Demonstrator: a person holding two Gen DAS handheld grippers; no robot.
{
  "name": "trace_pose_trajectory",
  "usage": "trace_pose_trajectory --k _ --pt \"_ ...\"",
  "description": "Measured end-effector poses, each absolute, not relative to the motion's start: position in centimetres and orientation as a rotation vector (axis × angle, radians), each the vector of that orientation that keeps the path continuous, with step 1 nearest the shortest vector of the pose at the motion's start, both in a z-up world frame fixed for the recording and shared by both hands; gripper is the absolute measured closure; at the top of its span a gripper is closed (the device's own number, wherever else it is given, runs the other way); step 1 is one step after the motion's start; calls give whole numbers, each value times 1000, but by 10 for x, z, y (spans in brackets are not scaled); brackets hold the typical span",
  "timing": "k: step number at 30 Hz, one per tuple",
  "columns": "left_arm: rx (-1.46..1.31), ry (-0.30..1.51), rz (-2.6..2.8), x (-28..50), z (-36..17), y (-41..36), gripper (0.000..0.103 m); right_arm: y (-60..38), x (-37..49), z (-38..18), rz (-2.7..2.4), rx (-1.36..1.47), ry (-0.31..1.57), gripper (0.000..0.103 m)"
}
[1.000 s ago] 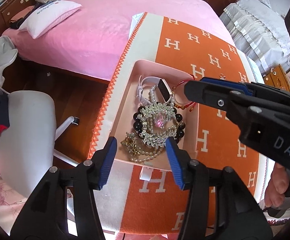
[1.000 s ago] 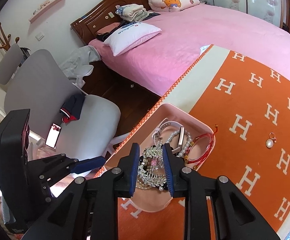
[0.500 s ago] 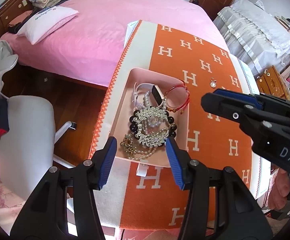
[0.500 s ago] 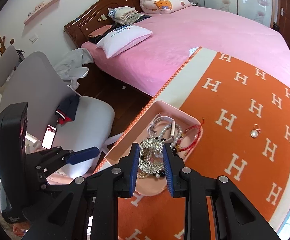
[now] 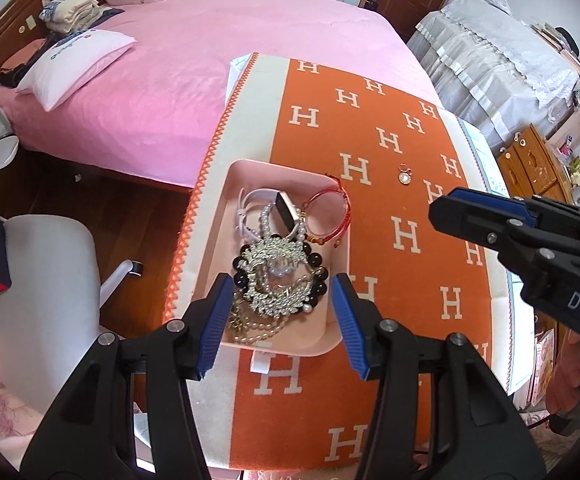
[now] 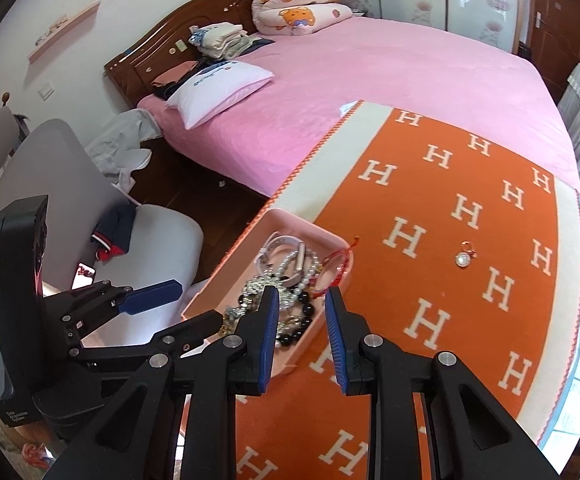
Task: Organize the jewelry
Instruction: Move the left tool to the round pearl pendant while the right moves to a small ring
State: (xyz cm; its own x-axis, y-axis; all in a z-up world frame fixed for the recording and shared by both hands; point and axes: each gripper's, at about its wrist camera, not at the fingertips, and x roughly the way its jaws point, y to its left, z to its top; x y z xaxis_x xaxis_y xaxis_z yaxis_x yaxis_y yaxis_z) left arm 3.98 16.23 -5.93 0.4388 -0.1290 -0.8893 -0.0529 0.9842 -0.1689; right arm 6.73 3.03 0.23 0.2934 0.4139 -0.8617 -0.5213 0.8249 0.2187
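One left: pendant (image 5: 403, 176) lies loose on the surface (image 5: 410, 264).
Done: tray (image 5: 214, 240) holds the rest.
Left gripper (image 5: 278, 322): fingers spread, empty.
Right gripper (image 6: 301, 334): fingers narrowly apart, empty.

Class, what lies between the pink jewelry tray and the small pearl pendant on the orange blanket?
Only bare orange blanket separates pink tray from pearl pendant, shown in both wrist views.

White "H" letters repeat all over the orange blanket (image 5: 402, 200) under both claws. The right claw (image 5: 450, 210) body reads "DAS", cut off. Pillow (image 6: 220, 80) print's too blurry.
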Motion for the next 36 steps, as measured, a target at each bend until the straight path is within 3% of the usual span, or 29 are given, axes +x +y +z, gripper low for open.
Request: trace_pose_trajectory --k 18,36 --pt "-149 1142 -67 94 -70 109 55 -42 120 -28 540 -45 1169 79" --pt "-118 1136 -7 206 -82 47 55 -121 258 -67 535 -48 1158 79"
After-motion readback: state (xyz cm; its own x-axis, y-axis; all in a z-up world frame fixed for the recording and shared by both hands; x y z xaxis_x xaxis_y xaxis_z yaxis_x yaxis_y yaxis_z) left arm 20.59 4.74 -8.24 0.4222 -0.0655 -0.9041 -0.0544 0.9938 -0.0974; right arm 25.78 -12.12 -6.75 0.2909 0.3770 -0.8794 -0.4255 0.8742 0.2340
